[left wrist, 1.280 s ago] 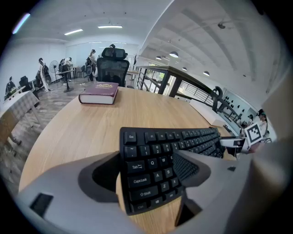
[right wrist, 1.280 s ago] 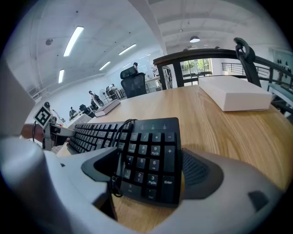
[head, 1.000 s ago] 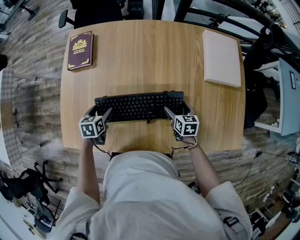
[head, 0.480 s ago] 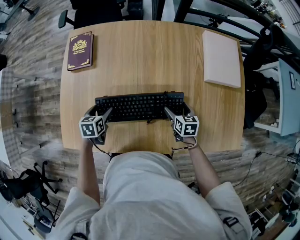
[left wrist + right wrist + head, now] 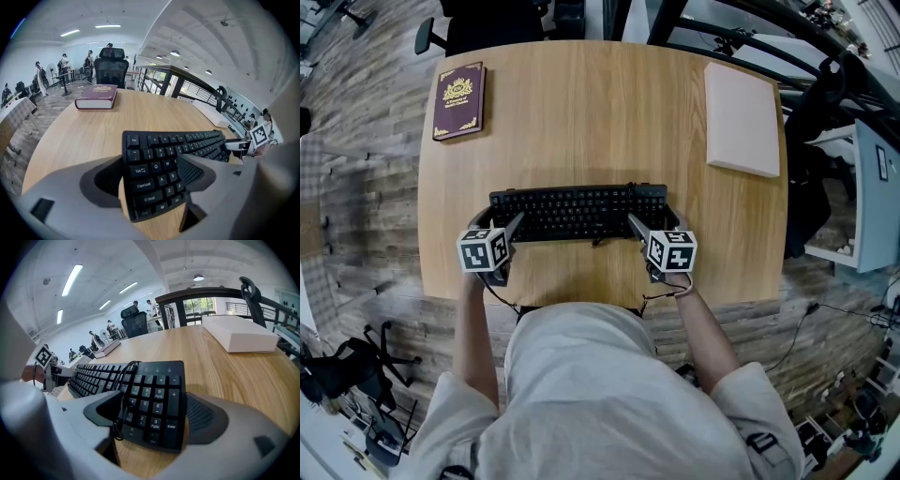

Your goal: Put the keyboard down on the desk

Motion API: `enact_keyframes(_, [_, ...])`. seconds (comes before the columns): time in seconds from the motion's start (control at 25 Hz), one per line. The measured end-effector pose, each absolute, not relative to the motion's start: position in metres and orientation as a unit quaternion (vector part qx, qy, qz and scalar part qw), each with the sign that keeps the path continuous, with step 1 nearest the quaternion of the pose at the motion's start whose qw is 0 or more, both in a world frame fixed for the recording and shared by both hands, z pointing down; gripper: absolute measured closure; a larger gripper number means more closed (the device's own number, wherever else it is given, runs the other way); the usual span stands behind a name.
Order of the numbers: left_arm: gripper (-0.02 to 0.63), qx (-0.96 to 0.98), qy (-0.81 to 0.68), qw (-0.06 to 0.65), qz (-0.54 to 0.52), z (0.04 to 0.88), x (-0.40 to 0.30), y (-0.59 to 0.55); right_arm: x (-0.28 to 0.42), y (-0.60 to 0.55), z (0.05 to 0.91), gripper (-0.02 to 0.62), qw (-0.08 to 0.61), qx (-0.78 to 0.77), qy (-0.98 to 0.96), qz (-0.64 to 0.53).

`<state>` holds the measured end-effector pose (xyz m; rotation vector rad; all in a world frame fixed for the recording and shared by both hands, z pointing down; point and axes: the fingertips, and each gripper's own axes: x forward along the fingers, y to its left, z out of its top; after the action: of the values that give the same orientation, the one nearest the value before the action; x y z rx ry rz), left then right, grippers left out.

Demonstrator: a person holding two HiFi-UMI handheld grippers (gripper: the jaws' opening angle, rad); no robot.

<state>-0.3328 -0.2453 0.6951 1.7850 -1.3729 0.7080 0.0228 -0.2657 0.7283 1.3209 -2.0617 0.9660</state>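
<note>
A black keyboard [image 5: 577,213] lies across the front middle of the wooden desk [image 5: 581,112], low on or just above its top; contact cannot be seen. My left gripper [image 5: 499,221] is shut on the keyboard's left end, with the Esc and Shift keys [image 5: 159,173] between its jaws. On the number-pad end [image 5: 150,404] my right gripper [image 5: 652,220] is shut. A thin black cable [image 5: 123,376] loops over the number pad's left side. Both marker cubes sit at the desk's front edge.
A maroon book [image 5: 459,100] lies at the far left corner and shows again as the book [image 5: 97,96]. A flat white box [image 5: 742,103] lies far right. A black office chair [image 5: 487,23] stands behind the desk. Metal railing runs at the right.
</note>
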Motion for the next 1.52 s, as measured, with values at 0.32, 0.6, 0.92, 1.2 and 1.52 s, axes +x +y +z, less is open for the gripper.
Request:
enact_keyframes(0.32, [0.241,0.694,-0.532,0.4,0.275,0.708,-0.33,-0.247,0.026,-0.267,0.734,0.164,0.266,0.496,-0.748,0.351])
enact_keyframes(0.6, [0.241,0.696,-0.523,0.407,0.277,0.716,-0.332,-0.253,0.024,-0.267,0.735,0.167,0.275,0.497,-0.743,0.356])
enact_keyframes(0.92, [0.238,0.697,-0.518,0.411,0.279,0.723,-0.33,-0.262,0.026,-0.267,0.738,0.163,0.277,0.5,-0.737,0.362])
enact_keyframes(1.2, [0.238,0.694,-0.519,0.406,0.292,0.73,-0.332,-0.263,0.025,-0.267,0.738,0.158,0.277,0.501,-0.739,0.357])
enact_keyframes(1.52, [0.237,0.693,-0.527,0.395,0.292,0.728,-0.337,-0.265,0.027,-0.264,0.734,0.159,0.272,0.498,-0.743,0.356])
